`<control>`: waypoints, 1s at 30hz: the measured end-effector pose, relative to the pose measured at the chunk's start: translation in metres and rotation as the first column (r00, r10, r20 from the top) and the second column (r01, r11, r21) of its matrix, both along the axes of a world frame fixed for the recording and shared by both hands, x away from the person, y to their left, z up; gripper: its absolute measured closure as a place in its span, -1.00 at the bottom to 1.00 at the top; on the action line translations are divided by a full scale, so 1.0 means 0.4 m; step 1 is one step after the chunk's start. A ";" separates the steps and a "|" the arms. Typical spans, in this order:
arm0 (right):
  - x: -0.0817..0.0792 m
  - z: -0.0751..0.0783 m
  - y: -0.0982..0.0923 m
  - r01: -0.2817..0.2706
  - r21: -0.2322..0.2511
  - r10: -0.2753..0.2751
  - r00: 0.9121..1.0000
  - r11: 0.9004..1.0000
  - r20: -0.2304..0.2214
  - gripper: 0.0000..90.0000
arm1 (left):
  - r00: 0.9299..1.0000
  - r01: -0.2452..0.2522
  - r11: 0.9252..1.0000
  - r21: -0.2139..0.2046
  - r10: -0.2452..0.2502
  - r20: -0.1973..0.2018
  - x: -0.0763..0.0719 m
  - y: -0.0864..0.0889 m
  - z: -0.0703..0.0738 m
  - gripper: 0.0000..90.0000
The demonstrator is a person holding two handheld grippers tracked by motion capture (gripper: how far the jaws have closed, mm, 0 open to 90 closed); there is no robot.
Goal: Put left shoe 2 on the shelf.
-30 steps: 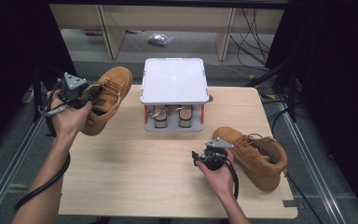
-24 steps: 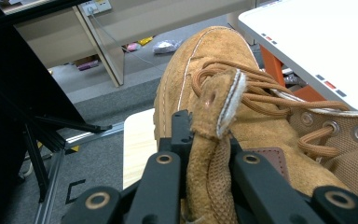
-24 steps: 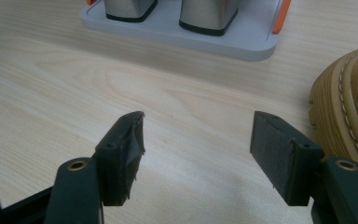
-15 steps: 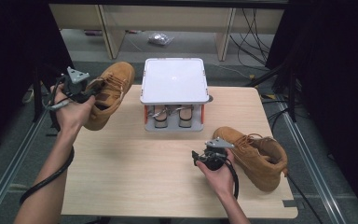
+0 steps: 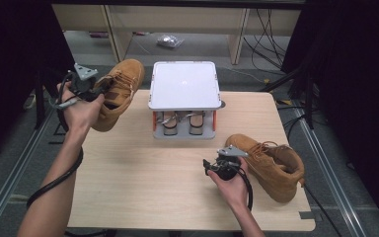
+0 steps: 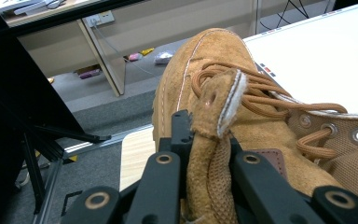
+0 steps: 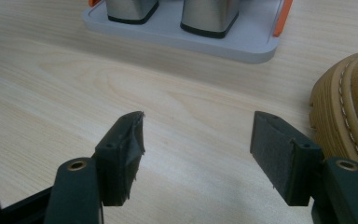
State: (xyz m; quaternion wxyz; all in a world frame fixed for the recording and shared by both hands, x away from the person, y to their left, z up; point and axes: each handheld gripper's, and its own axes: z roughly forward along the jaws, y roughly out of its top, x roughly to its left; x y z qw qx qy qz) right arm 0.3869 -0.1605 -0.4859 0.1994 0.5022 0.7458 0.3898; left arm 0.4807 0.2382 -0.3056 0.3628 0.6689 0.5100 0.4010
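My left gripper (image 5: 97, 92) is shut on the suede collar flap of a tan lace-up boot (image 5: 121, 91) and holds it in the air over the table's far left corner. In the left gripper view the jaws pinch that flap (image 6: 213, 135), and the boot (image 6: 205, 65) points away toward a white-topped stand (image 6: 326, 56). A second tan boot (image 5: 271, 160) lies on the table at the right. My right gripper (image 5: 215, 164) rests beside its toe (image 7: 349, 105), open, with only bare tabletop between the pads (image 7: 126, 140).
The white-topped stand (image 5: 183, 84) has a grey base (image 7: 186, 39) and orange posts, with two metal cups under it, at the table's far middle. The wooden table (image 5: 143, 182) ends near the raised boot. Black stands and cables sit on the floor around it.
My left hand has carried the boot a little higher and toward the stand. The right hand and the second boot have stayed where they were.
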 end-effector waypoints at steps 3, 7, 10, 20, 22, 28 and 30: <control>0.001 -0.001 0.000 -0.004 -0.001 0.004 1.000 1.000 0.004 -0.21 | 1.000 0.002 1.000 -0.006 -0.002 -0.003 0.007 -0.003 0.002 0.86; -0.001 -0.002 0.002 -0.005 0.001 0.005 1.000 1.000 -0.010 -0.21 | 1.000 0.005 1.000 -0.007 -0.005 -0.004 0.014 -0.010 0.003 0.86; 0.001 -0.006 0.003 -0.020 0.014 0.020 1.000 1.000 0.001 -0.21 | 1.000 0.010 1.000 -0.013 -0.010 -0.003 0.019 -0.014 0.004 0.86; -0.001 -0.007 0.005 -0.010 0.000 0.010 1.000 1.000 -0.010 -0.21 | 1.000 0.012 1.000 -0.013 -0.012 0.007 0.028 -0.026 0.025 0.86; -0.001 -0.007 0.006 -0.011 0.001 0.011 1.000 1.000 -0.010 -0.21 | 1.000 0.012 1.000 -0.016 -0.012 0.013 0.029 -0.030 0.031 0.86; -0.002 -0.008 0.006 -0.011 -0.005 0.011 1.000 1.000 -0.012 -0.22 | 1.000 0.022 1.000 -0.020 -0.022 0.022 0.033 -0.040 0.044 0.86; -0.002 -0.008 0.006 -0.011 -0.005 0.011 1.000 1.000 -0.013 -0.22 | 0.999 0.025 0.999 -0.025 -0.025 0.022 0.035 -0.044 0.048 0.86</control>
